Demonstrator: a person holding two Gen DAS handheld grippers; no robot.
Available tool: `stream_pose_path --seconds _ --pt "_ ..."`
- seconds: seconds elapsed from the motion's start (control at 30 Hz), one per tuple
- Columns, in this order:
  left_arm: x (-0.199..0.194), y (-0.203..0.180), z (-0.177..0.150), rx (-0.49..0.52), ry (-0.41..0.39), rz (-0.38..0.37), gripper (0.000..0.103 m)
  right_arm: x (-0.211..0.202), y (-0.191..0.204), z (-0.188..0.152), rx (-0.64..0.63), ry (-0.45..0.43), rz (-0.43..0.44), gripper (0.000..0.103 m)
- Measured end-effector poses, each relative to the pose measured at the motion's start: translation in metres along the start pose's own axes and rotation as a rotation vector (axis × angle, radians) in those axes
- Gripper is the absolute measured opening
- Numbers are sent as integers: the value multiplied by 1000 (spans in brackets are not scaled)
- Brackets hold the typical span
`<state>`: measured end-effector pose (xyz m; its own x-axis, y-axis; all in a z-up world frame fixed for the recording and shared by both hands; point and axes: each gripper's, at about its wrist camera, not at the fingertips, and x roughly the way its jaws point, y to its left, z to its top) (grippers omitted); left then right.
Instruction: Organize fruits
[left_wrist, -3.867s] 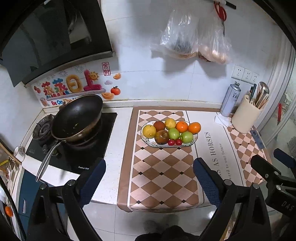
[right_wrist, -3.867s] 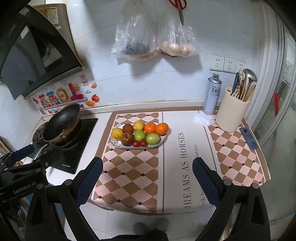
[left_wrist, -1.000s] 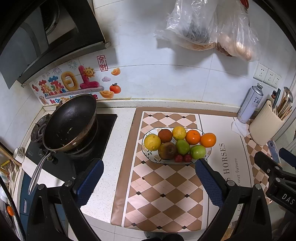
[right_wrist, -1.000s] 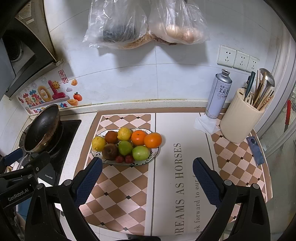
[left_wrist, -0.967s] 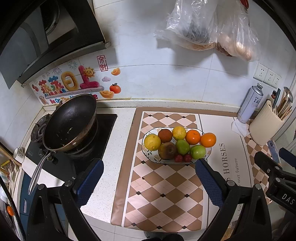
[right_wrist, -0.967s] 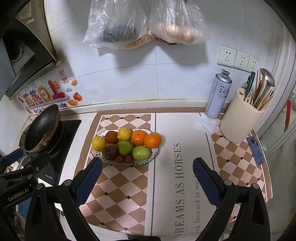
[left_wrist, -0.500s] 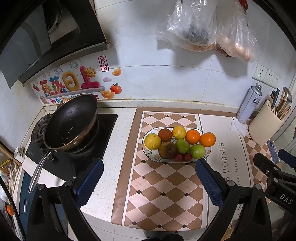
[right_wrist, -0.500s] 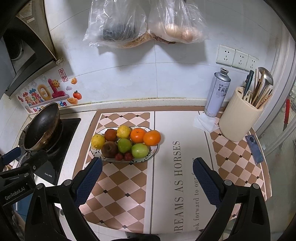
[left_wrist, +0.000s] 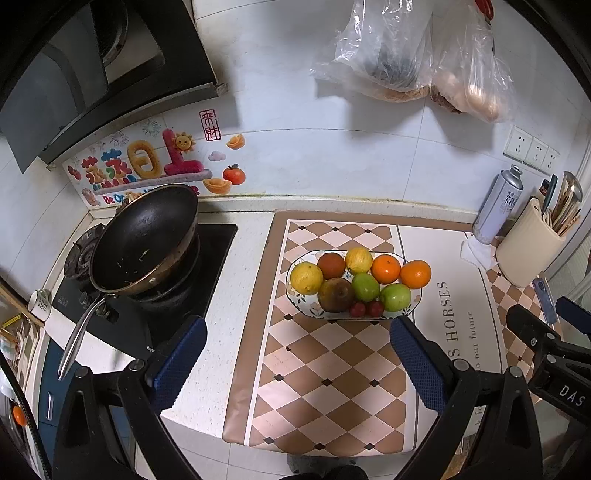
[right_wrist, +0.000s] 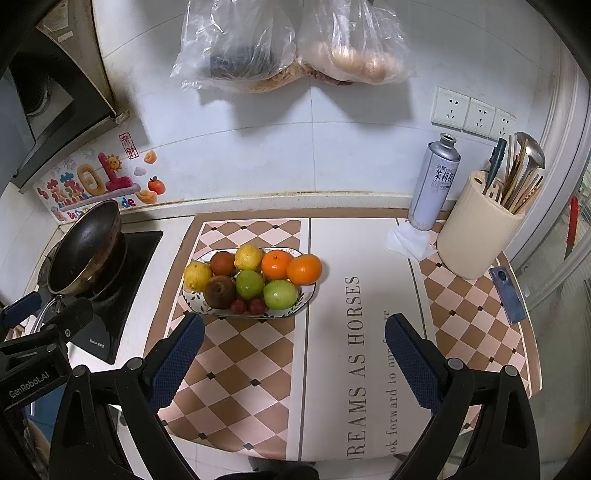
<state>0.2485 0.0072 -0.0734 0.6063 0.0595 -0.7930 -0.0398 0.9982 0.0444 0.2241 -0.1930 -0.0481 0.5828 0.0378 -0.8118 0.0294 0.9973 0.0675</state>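
An oval patterned plate (left_wrist: 416, 305) (right_wrist: 192, 302) on the checkered mat holds several fruits: two lemons (left_wrist: 306, 277), two oranges (left_wrist: 415, 274) (right_wrist: 304, 269), two green apples (left_wrist: 395, 297) (right_wrist: 280, 294), brown fruits (left_wrist: 335, 294) and small red ones (left_wrist: 366, 308). My left gripper (left_wrist: 297, 356) is open and empty, held above the mat in front of the plate. My right gripper (right_wrist: 294, 352) is open and empty, in front of the plate and a little to its right.
A black wok (left_wrist: 144, 238) sits on the stove at left. A spray can (right_wrist: 434, 182), a tissue (right_wrist: 408, 240), a cream utensil holder (right_wrist: 476, 229) and a phone (right_wrist: 506, 295) stand at right. Plastic bags (right_wrist: 288, 44) hang on the wall.
Both grippers have moved slightly forward toward the plate; the fruit now looks a little nearer. Both stay open and empty.
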Motion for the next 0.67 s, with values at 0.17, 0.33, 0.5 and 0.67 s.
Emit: stream_pose_path --seconds 0.17,0.33,0.5,0.67 --pt "-1 0 -1 -1 -1 2 102 0 0 0 -1 3 3 100" --pt "-2 1 -6 -8 3 -2 102 0 0 0 -1 4 4 100" --pt "-2 1 -6 -11 6 -4 102 0 0 0 -2 3 4 100" --pt "0 1 -7 -14 11 -15 102 -1 0 -1 -3 5 5 100"
